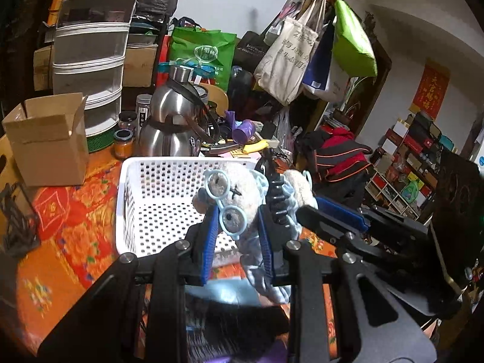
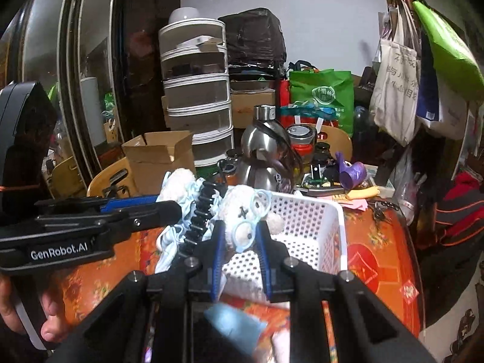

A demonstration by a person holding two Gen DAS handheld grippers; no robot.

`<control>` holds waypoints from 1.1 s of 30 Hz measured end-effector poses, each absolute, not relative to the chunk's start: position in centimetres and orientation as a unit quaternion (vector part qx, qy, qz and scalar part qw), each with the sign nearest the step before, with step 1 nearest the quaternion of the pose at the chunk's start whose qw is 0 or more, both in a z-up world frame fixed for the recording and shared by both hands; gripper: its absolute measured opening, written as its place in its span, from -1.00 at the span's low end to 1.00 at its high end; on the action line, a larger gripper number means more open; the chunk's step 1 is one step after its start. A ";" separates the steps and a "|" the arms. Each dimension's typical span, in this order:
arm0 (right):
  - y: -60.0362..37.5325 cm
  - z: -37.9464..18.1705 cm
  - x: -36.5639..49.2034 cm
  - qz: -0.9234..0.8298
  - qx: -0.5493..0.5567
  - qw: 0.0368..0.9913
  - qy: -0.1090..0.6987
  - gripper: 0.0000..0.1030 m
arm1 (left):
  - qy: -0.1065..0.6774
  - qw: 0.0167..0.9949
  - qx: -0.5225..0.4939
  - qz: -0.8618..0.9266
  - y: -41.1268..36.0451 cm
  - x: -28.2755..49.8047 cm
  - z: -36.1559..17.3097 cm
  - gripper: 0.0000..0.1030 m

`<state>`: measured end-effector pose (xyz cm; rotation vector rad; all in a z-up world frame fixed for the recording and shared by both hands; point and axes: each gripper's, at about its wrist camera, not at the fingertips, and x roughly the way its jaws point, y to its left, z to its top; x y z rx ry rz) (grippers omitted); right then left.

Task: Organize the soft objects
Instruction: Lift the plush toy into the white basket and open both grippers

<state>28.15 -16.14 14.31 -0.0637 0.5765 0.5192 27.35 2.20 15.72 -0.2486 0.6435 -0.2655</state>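
The left gripper (image 1: 239,236) and right gripper (image 2: 240,242) both clamp plush bears (image 1: 233,199) (bespectacled faces sideways) over the white basket's (image 1: 145,181) near edge.

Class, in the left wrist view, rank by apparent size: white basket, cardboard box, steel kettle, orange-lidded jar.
1. white basket
2. cardboard box and steel kettle: similar, unsure
3. orange-lidded jar, smallest

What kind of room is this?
Probably a crowded room in someone's home: tote bags hang on a coat rack, a steel kettle stands on the orange flowered tablecloth, and stacked drawers stand behind.
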 end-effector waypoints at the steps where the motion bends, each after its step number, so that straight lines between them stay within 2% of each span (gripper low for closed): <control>1: -15.9 14.2 29.1 0.249 -0.037 0.925 0.284 -0.83 | 0.317 0.933 -0.119 -0.124 2.2 28.3 15.8 -0.54; 4: -15.2 13.1 32.3 0.227 -0.049 0.923 0.306 -0.88 | 0.326 0.933 -0.113 -0.104 2.7 31.1 15.5 -0.58; 6: -15.4 12.2 33.9 0.239 -0.022 0.915 0.323 -0.88 | 0.338 0.926 -0.128 -0.106 3.2 32.9 14.4 -0.77; 13: -16.4 8.0 37.2 0.222 -0.017 0.904 0.366 -0.88 | 0.392 0.909 -0.119 -0.078 3.8 40.6 8.6 -0.78; 23: -17.8 7.2 36.9 0.216 -0.012 0.905 0.366 -0.88 | 0.396 0.910 -0.106 -0.071 3.5 40.8 5.2 -0.77; 33: -17.8 6.9 35.9 0.218 -0.008 0.904 0.368 -0.88 | 0.391 0.913 -0.096 -0.064 3.3 38.8 5.0 -0.77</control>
